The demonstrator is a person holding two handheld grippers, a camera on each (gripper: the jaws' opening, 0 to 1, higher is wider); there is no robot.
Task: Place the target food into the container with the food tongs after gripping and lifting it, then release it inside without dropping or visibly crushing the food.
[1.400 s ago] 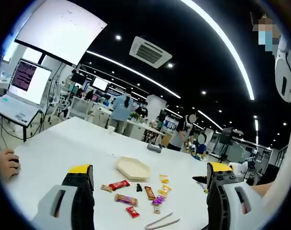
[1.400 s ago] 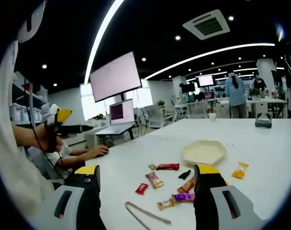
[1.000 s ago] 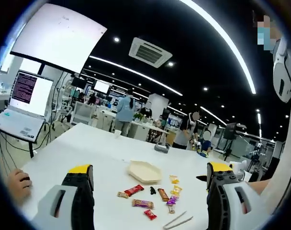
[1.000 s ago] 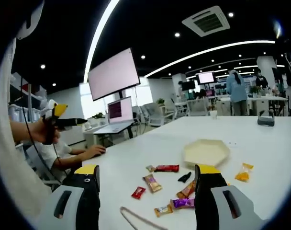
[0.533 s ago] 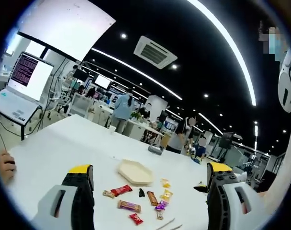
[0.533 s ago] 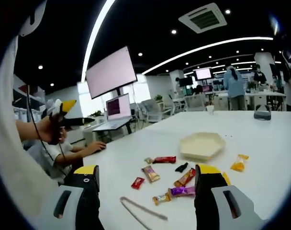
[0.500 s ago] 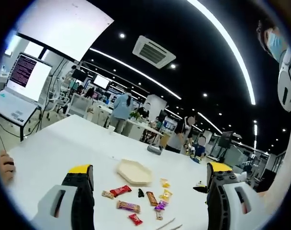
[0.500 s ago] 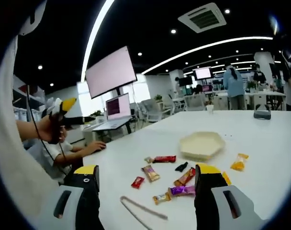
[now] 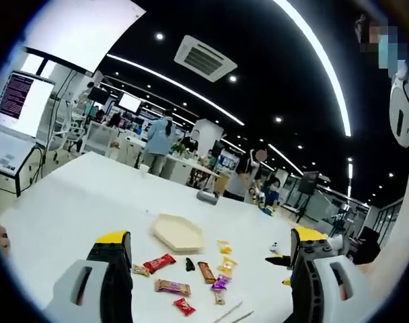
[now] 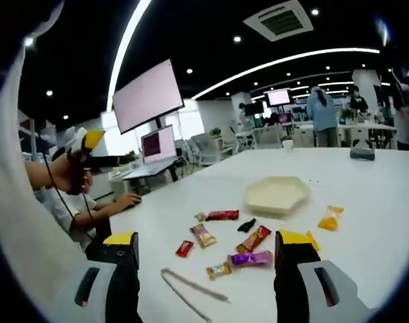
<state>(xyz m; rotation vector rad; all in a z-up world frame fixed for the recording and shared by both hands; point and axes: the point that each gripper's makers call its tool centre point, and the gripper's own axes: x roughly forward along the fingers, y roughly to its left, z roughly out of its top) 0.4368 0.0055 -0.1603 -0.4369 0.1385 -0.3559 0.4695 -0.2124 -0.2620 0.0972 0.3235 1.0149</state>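
Grippers above table, both with jaws apart, holding nothing.
Wrapped candies point(image 10: 221, 237) lie scattered ahead between right gripper point(image 10: 208, 252) fingers; tongs point(image 10: 190, 286) nearer, cream hexagonal container point(image 10: 276, 195) beyond; left gripper point(image 9: 208, 252) likewise.

Matt desk, glossy wrappers

A smooth, matt white desk point(image 10: 366, 222) is seen; the sweets point(image 10: 250, 259) are wrapped in shiny foil, the tray point(image 10: 276, 194) looks like dull cream plastic, the tongs point(image 10: 191, 289) like pale brushed metal.
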